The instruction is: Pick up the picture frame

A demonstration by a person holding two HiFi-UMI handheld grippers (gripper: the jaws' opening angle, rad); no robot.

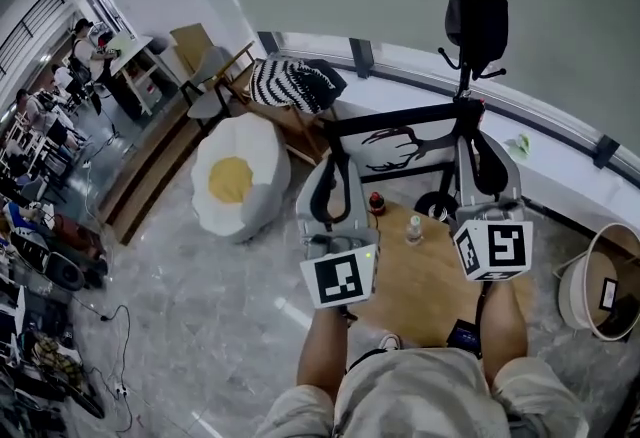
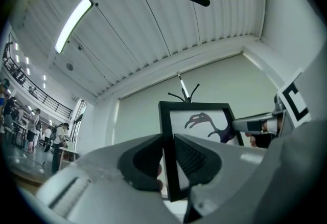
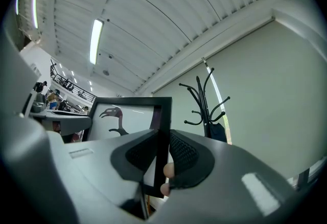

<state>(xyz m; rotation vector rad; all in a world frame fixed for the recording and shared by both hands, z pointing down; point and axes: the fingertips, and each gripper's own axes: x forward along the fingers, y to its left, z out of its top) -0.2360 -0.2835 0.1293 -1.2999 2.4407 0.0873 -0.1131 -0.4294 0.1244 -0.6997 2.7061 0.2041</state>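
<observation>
Black picture frame with a bird silhouette on white is held upright off the round wooden table, at 12 o'clock from my body in the head view. My left gripper is clamped on its 9 o'clock side rail, pads pressing both faces, and my right gripper grips the 3 o'clock rail likewise. Coat stand rises behind at 12 o'clock; a small bottle sits on the table toward 6 o'clock of the frame.
</observation>
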